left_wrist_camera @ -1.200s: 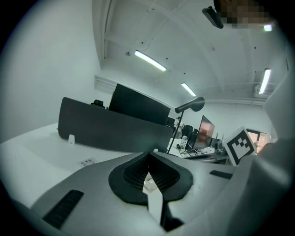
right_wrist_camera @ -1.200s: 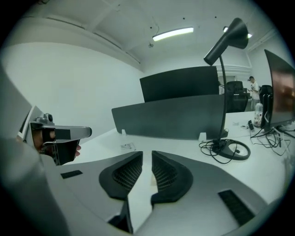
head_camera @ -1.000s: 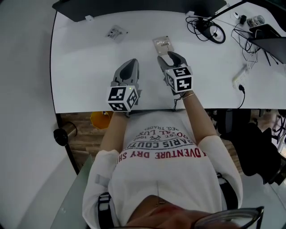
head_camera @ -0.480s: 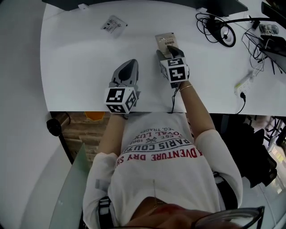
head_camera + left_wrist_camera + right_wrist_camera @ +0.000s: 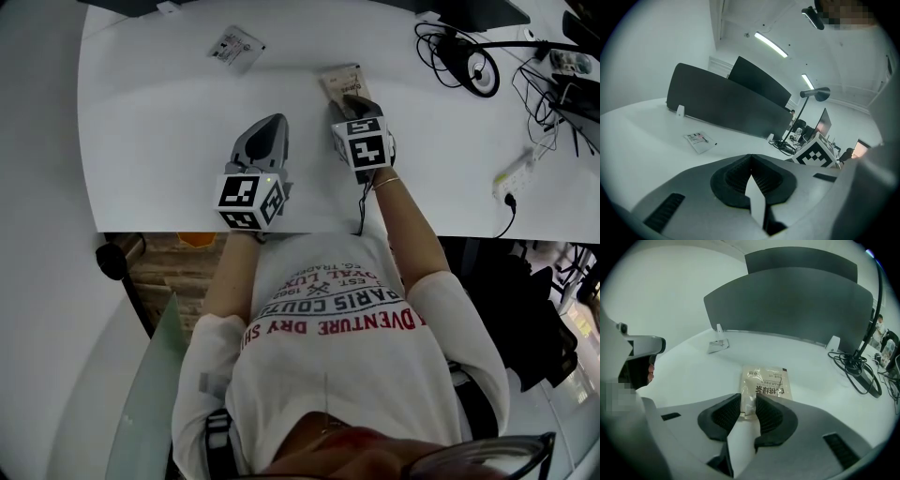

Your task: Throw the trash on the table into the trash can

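The person stands at the near edge of the white counter (image 5: 159, 141) with both bare forearms stretched forward over it. The right arm reaches the farther of the two, its wrist straight. The right gripper (image 5: 349, 101) points away from the body and tips down onto the counter, its marker cube facing up toward the head camera. Its fingers are closing on the tan packet (image 5: 339, 77), which lies flat on the counter straight ahead of the person. In the right gripper view the right gripper (image 5: 749, 401) has the near left corner of the tan packet (image 5: 771, 380) bunched up between its ribbed pads. The clear film fills the narrow gap and touches both pads, while the printed rest of the packet lies beyond the fingertips.

The left arm is drawn closer to the body, and the left gripper (image 5: 272, 122) sits low over the counter just left of the right one, pointing the same way. The left gripper view shows the left gripper (image 5: 751, 158) with its fingers pressed together at the tips and nothing between them.

A small white packet (image 5: 236, 47) lies well apart from both grippers, farther back and to the left, near the dark divider panel (image 5: 722, 105). It also shows in the left gripper view (image 5: 699, 140) and the right gripper view (image 5: 718, 345). A coil of black cables (image 5: 464, 61) sits at the far right of the counter
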{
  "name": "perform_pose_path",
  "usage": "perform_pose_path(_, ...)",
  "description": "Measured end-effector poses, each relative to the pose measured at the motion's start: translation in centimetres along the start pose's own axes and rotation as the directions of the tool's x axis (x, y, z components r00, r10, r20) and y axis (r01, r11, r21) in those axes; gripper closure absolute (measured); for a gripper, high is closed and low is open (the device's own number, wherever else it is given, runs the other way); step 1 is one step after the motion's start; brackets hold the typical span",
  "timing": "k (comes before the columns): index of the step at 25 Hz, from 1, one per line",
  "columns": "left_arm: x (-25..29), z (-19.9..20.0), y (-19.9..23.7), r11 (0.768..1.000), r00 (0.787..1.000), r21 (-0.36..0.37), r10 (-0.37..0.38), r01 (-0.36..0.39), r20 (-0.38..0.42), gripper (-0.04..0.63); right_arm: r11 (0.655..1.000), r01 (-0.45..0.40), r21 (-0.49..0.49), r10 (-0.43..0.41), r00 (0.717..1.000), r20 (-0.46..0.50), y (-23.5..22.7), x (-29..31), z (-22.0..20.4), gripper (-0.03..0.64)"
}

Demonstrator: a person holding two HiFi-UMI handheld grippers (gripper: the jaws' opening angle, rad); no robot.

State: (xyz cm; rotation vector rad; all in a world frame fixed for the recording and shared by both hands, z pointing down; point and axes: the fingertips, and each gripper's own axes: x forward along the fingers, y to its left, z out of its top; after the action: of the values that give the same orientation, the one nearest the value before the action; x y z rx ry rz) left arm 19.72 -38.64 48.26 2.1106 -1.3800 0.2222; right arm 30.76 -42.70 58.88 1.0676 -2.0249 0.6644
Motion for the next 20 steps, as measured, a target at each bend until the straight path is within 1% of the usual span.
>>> perform_pose_path(2,-0.1,0.0,-0.3,1.0,1.0,0.011,-0.006,0.006,-0.004,0.572,1.0,0.0,0.006,0.0,1.0,-0.001,0.0,0.0,-0.2,0.528)
perform_pose_path(3,-0.2,0.0,-0.4,1.0,1.0,0.016,-0.007,0.007,-0.004,0.572,1.0,0.003,0.008,-0.003,1.0,-0.002,-0.1,-0.1,-0.3,0.558)
perform_pose_path(4,-0.3,0.0,-0.4,1.0,1.0,0.019,-0.007,0.008,-0.003,0.572,1.0,0.006,0.01,-0.006,1.0,-0.004,-0.2,-0.1,-0.4,0.571)
perform_pose_path(8,-1.4,0.2,0.0,1.0,1.0,0.012,0.004,-0.004,0.011,0.572,1.0,-0.003,0.013,0.002,1.0,0.002,-0.1,-0.6,-0.3,0.575)
perform_pose_path(11,-2.8,0.3,0.9,1.0,0.999,0.002,0.022,-0.022,0.029,0.572,1.0,-0.022,-0.005,0.023,0.999,0.037,1.6,-1.4,0.7,0.577)
perform_pose_path(15,-6.5,0.8,2.8,0.998,0.995,-0.023,0.066,-0.065,0.073,0.572,0.995,-0.072,-0.075,0.078,0.994,0.081,6.7,-2.5,2.8,0.577)
perform_pose_path(18,-10.8,0.6,5.1,0.992,0.987,-0.046,0.122,-0.118,0.106,0.572,0.984,-0.117,-0.134,0.132,0.985,0.11,12.1,-3.2,4.3,0.577)
perform_pose_path(20,-14.5,0.2,6.9,0.985,0.977,-0.069,0.167,-0.159,0.131,0.572,0.972,-0.154,-0.18,0.177,0.977,0.121,16.4,-3.8,5.1,0.577)
